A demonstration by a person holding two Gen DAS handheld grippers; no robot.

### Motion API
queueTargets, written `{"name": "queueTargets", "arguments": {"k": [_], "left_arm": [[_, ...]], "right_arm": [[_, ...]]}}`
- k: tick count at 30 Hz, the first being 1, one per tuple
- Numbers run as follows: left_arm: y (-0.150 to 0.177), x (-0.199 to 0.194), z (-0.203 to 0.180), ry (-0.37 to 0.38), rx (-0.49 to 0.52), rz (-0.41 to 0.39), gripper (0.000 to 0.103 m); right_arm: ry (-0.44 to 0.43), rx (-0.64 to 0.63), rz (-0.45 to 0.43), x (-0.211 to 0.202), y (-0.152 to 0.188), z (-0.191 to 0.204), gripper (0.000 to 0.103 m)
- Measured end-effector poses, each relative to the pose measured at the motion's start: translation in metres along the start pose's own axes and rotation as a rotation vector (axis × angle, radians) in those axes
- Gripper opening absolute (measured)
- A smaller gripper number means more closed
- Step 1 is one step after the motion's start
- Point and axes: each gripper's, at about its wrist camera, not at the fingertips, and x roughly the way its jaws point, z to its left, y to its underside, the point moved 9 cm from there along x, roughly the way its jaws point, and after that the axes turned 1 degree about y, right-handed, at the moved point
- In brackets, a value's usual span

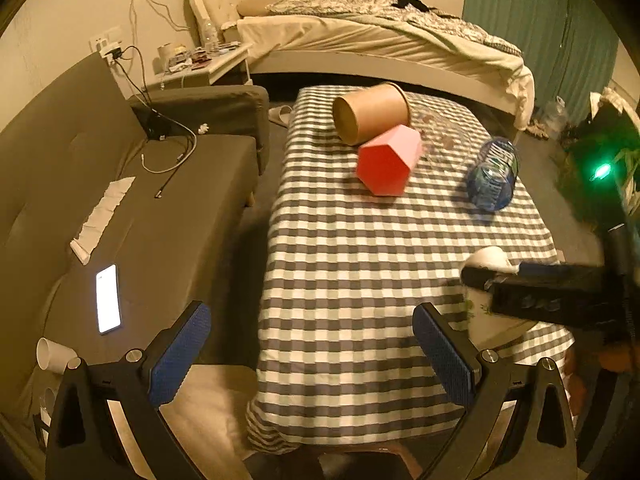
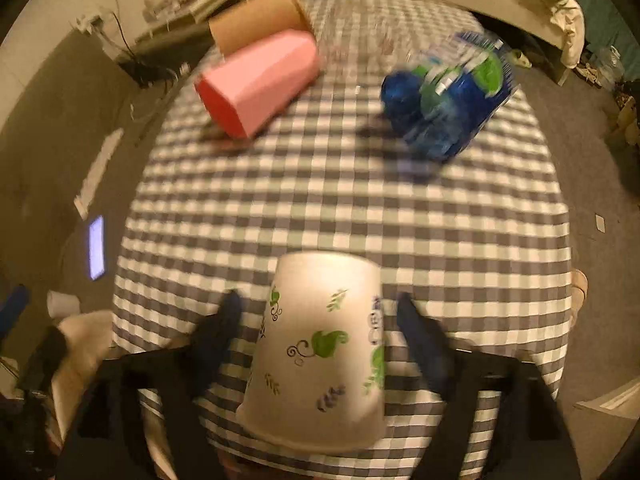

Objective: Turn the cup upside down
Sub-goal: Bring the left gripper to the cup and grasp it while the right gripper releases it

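A white paper cup with green leaf prints [image 2: 320,352] stands upside down near the front edge of the checkered table [image 2: 360,216], base up and wide rim on the cloth. My right gripper [image 2: 318,320] is open, a finger on each side of the cup with a gap between fingers and cup. In the left wrist view the cup [image 1: 486,312] shows at the right, partly hidden behind the right gripper [image 1: 532,288]. My left gripper [image 1: 310,354] is open and empty, above the table's front left corner.
A pink hexagonal cup [image 1: 388,160], a brown paper cup [image 1: 370,114] and a blue water bottle [image 1: 494,174] lie on their sides at the table's far end. A grey sofa [image 1: 152,216] with a lit phone [image 1: 108,298] stands to the left. A bed [image 1: 380,40] is behind.
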Motion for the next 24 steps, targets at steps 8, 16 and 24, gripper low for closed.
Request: {"name": "queueTargets", "arguments": {"k": [8,16,24], "left_arm": [[-0.004,-0.001,-0.055,0.094,0.032,0.054,0.103],[-0.026,0.011,-0.111,0.134,0.098,0.106,0.103],[-0.034,0.052,-0.146,0.138,0.161,0.214,0.103]], "right_arm": [[0.039,-0.01,-0.182,-0.075,-0.016,-0.029,0.095],[0.159,-0.001,-0.211,-0.109,0.004,-0.088,0.096],[0.166,0.076,-0.156,-0.096,0.03,-0.136,0.096]]}}
